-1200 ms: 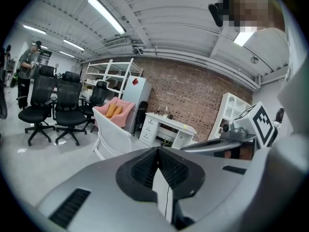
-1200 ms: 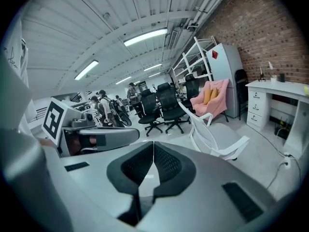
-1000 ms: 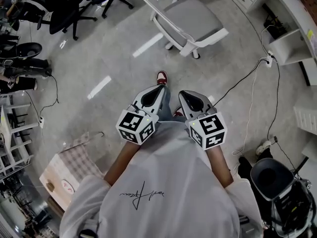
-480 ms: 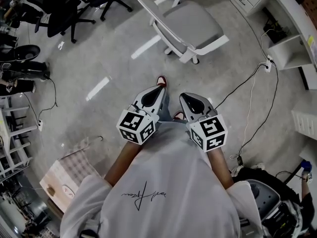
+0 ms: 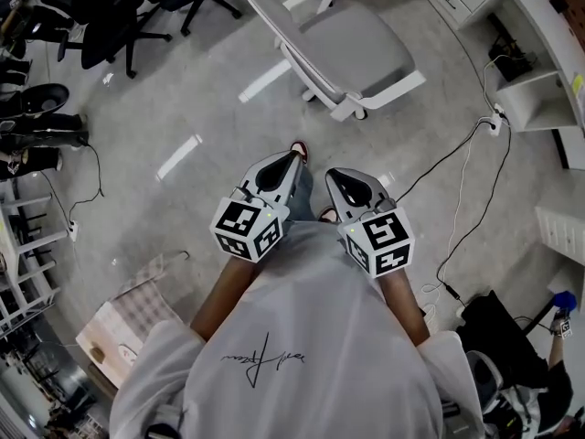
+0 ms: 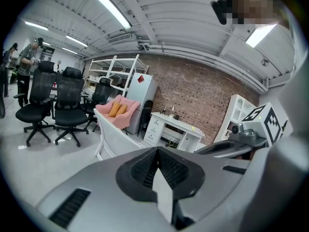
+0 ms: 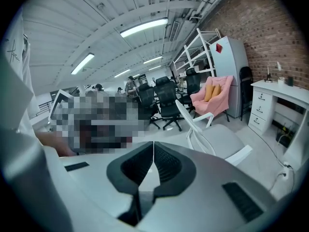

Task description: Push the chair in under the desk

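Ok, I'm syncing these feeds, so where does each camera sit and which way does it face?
Head view: on the person's head, facing steeply down at floor, white chair, left gripper, right gripper; forearms and shirt show.
Left gripper view: on the left gripper, facing along its shut jaws to the chair and desk; right gripper at right.
Right gripper view: on the right gripper, along its shut jaws to the chair; shirt at left.
Shared: all three show the chair.
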`<state>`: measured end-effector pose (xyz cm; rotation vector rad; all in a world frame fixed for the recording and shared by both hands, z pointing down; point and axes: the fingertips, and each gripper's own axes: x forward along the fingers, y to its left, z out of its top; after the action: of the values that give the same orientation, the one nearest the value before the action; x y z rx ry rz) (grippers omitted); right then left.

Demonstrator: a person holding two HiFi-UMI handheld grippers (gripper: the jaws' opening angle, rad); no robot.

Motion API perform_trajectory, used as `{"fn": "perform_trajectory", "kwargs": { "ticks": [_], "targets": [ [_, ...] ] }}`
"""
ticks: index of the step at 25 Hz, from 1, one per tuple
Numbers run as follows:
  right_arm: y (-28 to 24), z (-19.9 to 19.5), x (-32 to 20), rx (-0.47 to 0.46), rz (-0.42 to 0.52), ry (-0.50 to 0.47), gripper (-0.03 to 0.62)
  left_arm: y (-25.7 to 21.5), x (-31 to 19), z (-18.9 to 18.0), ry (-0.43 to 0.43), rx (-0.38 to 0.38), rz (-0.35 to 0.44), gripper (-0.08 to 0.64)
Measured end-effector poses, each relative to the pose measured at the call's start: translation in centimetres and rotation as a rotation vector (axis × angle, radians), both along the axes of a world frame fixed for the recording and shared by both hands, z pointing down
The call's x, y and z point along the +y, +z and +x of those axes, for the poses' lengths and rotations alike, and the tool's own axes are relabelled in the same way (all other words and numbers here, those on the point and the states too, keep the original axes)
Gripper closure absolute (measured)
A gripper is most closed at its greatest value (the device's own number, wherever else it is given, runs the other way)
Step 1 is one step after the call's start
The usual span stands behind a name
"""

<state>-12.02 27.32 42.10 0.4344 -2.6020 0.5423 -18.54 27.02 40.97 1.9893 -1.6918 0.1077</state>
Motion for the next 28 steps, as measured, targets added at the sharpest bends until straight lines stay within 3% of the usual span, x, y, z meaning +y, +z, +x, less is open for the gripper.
{"fn": "perform_trajectory", "kwargs": {
  "ticks": [15, 28],
  "targets": [
    [0.2, -6.0, -5.6, -0.012, -0.025, -0.017, 0.566, 0.1, -5.5, -5.8, 0.015, -0.039, -0.043, 0.557],
    [0.8, -11.1, -9.1, 0.030, -0.035, 0.002, 0.566, 0.7, -8.4, -11.3, 0.036, -0.015, -0.058, 0.557]
  ]
}}
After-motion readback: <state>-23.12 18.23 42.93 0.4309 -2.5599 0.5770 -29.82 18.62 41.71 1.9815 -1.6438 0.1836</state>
